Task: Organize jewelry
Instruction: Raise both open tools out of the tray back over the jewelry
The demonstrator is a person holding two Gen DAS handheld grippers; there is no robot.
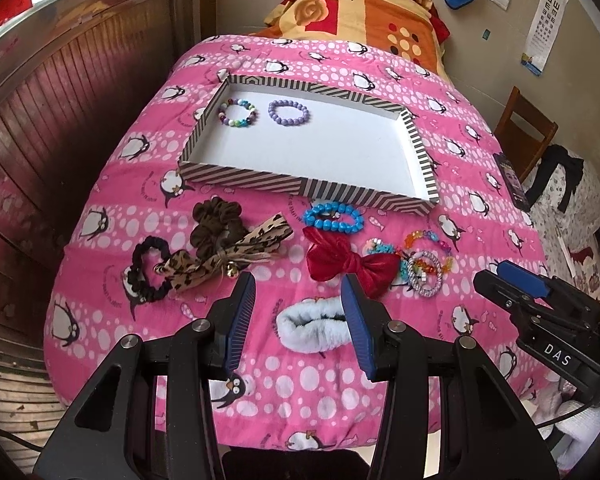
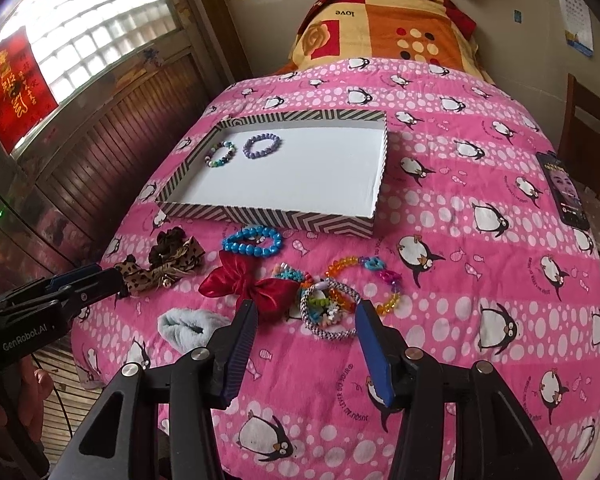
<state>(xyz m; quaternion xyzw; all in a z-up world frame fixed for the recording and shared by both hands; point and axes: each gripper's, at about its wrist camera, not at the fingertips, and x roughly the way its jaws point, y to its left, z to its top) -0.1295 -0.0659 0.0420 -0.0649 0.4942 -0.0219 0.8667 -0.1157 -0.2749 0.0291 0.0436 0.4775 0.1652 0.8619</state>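
Observation:
A striped tray (image 1: 414, 142) (image 2: 382, 172) lies on the pink quilt and holds a multicolour bead bracelet (image 1: 237, 113) (image 2: 220, 154) and a purple bead bracelet (image 1: 288, 111) (image 2: 262, 145). In front of it lie a blue bead bracelet (image 1: 333, 218) (image 2: 252, 241), a red bow (image 1: 350, 264) (image 2: 252, 286), a heap of colourful bracelets (image 1: 424, 266) (image 2: 340, 298), a leopard bow (image 1: 220, 258) (image 2: 160, 274), brown (image 1: 216, 222) and black (image 1: 148, 268) scrunchies, and a pale blue fluffy band (image 1: 316, 322) (image 2: 188, 330). My left gripper (image 1: 298, 288) is open and empty above the fluffy band. My right gripper (image 2: 306, 314) is open and empty near the bracelet heap.
A phone (image 1: 512, 180) (image 2: 564, 188) lies at the quilt's right edge. A patterned pillow (image 1: 360, 12) (image 2: 384, 28) is at the far end. A wooden wall panel (image 1: 60, 128) runs along the left. A chair (image 1: 528, 128) stands on the right.

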